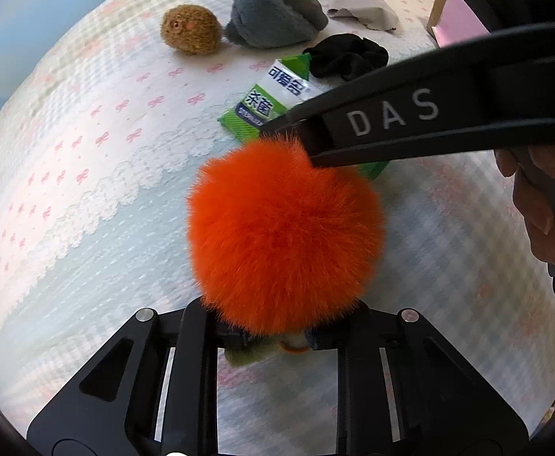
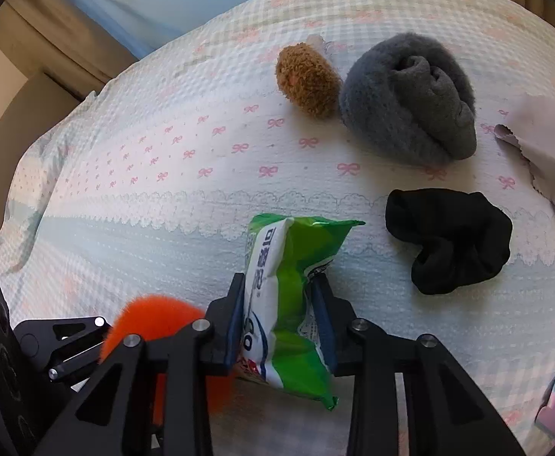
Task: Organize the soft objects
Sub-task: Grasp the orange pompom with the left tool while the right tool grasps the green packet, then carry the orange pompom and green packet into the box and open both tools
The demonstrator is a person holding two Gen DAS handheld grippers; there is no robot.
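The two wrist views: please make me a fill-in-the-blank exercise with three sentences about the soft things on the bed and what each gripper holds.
1. The left gripper has its jaws shut on a fluffy pompom whose colour is ____.
2. The right gripper holds a wipes packet that is white and ____.
3. On the bedspread, the brown plush ball lies right beside a rolled sock of ____ colour.

Missing words: orange; green; grey

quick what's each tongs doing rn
Left tongs: shut on the orange pom-pom.
Right tongs: shut on the green wipes packet.
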